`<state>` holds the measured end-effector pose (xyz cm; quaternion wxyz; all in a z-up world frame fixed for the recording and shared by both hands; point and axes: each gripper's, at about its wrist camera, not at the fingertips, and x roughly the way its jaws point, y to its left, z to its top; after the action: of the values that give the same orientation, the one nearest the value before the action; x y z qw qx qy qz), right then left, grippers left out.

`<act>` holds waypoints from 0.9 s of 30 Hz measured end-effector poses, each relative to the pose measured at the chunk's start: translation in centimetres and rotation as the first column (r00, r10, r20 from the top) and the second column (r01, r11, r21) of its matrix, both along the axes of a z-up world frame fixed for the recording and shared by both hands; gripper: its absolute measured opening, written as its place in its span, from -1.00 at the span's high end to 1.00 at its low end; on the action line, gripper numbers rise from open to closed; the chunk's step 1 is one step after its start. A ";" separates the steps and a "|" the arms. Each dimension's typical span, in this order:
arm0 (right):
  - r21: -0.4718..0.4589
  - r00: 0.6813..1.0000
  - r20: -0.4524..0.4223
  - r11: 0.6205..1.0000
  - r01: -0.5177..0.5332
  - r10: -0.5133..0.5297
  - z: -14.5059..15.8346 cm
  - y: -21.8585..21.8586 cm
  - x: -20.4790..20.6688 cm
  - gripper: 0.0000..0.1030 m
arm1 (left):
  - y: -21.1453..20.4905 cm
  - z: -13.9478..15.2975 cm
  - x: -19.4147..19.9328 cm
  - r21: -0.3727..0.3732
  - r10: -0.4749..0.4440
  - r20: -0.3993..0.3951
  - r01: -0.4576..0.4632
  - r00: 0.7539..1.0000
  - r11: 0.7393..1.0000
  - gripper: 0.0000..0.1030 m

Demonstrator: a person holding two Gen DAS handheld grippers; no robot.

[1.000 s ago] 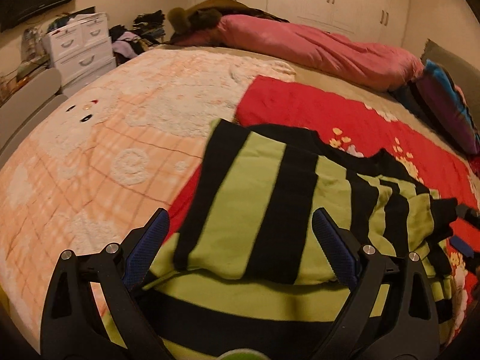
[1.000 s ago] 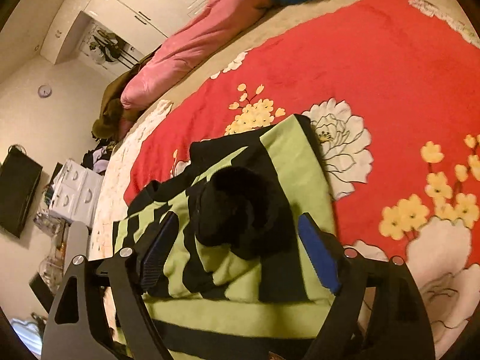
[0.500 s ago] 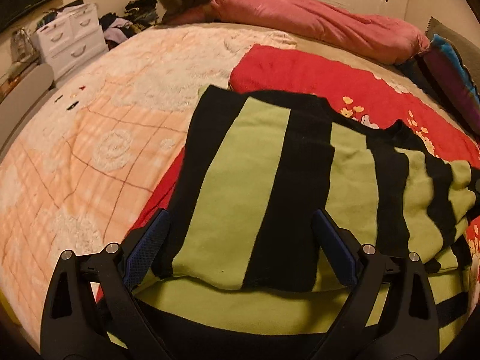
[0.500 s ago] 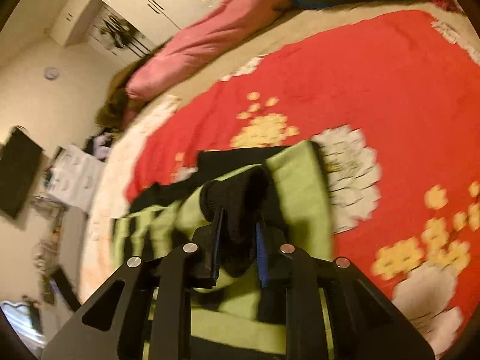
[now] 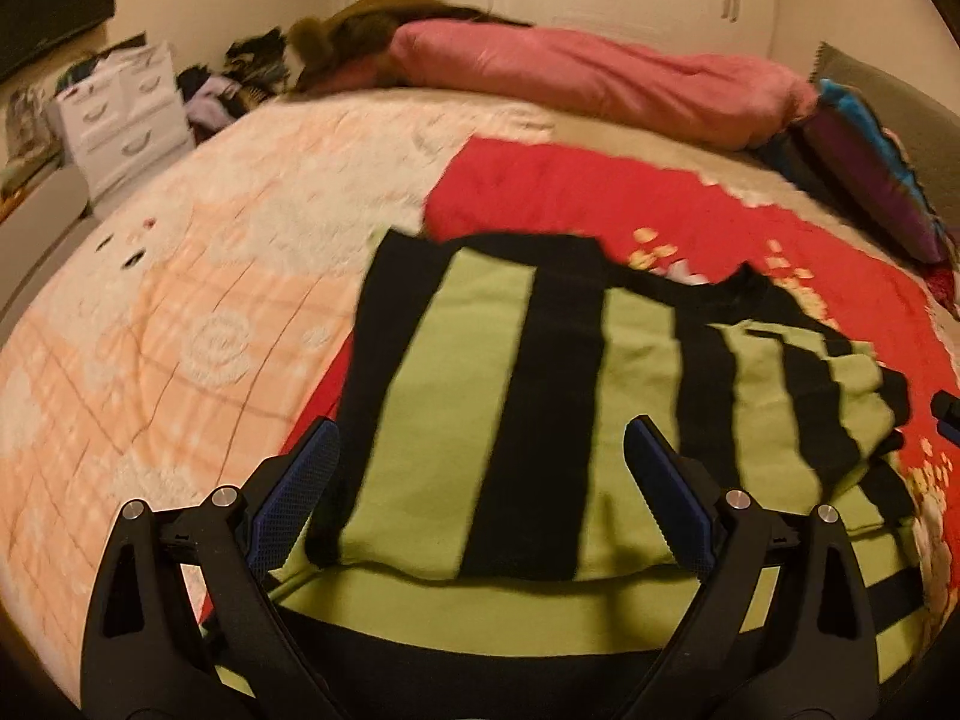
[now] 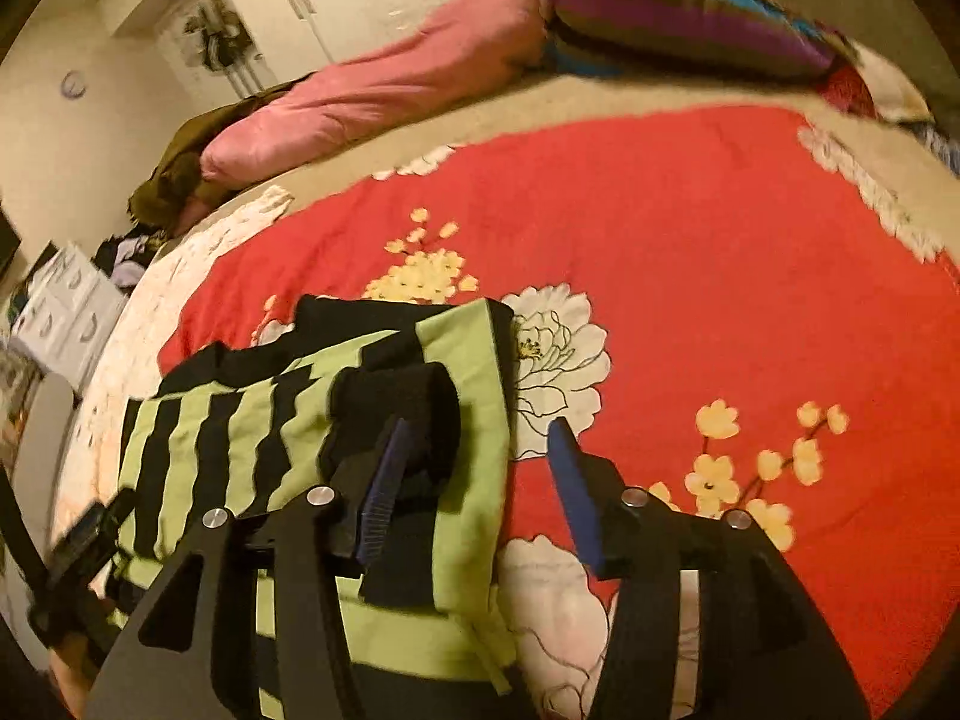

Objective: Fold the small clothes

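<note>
Both grippers, left [image 5: 480, 480] and right [image 6: 474, 474], stand wide and empty, the right's fingers having just opened; the released black cuff [image 6: 396, 414] may spring back, undoing the striped sweater's [image 5: 480, 420] fold.

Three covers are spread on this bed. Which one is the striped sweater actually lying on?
The red floral blanket: the green-and-black striped sweater lies mostly on it. The peach checked blanket lies to its side, and the pink quilt is bunched along the far edge.

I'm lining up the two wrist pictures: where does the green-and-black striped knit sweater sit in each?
Left wrist: the green-and-black striped knit sweater fills the centre and bottom.
Right wrist: it lies lower left.
Shared landmark: the long pink bolster pillow at the bed's far edge.
</note>
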<state>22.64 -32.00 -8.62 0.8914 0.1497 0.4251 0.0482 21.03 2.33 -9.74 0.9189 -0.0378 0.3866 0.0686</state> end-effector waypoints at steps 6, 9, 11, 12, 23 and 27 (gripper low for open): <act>-0.018 0.989 0.046 0.990 -0.140 0.141 1.8 4.7 1.0 0.04 | -1.9 0.0 0.2 0.047 -0.072 -0.008 0.072 0.997 0.996 -0.73; -0.036 0.977 0.040 0.978 -0.206 0.207 1.9 7.2 1.8 -0.08 | -1.8 -0.9 0.7 0.052 -0.069 -0.059 0.072 0.996 0.996 -0.73; -0.031 0.975 0.006 0.974 -0.222 0.223 1.3 8.5 2.8 -0.15 | -1.6 -1.6 0.9 0.045 -0.061 -0.100 0.066 0.993 0.997 -0.73; -0.028 0.974 -0.004 0.974 -0.227 0.227 1.0 8.9 3.1 -0.15 | -1.4 -1.9 1.0 0.040 -0.059 -0.114 0.064 0.992 0.997 -0.73; -0.065 0.972 -0.125 0.976 -0.206 0.197 -3.1 9.5 3.8 -0.20 | -1.0 -3.4 1.2 0.017 -0.060 -0.178 0.064 0.982 0.998 -0.73; -0.039 0.977 -0.128 0.983 -0.177 0.171 -3.5 8.8 3.8 -0.20 | -1.0 -3.4 1.2 0.015 -0.060 -0.178 0.064 0.982 0.998 -0.73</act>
<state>26.44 -23.22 -12.14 0.8590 0.0923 0.4923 0.1059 22.27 1.30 -13.12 0.8827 -0.0102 0.4674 0.0470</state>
